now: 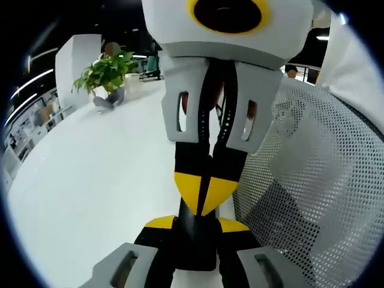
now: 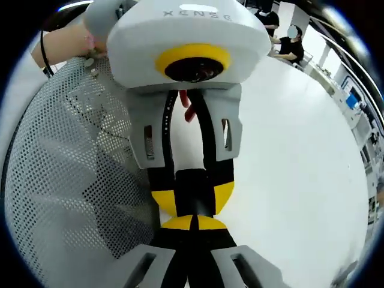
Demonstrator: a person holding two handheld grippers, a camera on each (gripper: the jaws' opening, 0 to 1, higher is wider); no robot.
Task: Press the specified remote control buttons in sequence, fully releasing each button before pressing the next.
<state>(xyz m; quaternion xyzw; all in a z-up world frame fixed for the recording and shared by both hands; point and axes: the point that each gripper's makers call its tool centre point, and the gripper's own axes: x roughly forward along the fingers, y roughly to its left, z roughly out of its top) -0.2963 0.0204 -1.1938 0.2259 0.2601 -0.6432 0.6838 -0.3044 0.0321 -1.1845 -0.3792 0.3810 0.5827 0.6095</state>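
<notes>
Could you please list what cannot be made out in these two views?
- Left gripper view: the remote's buttons. Only a black end shows between the left tongs, and the shut right tongs cover it.
- Right gripper view: whether a button is pressed, because the tips sit in front of the contact.
- Both views: what the white mesh belongs to, because the picture edge cuts it off.
</notes>
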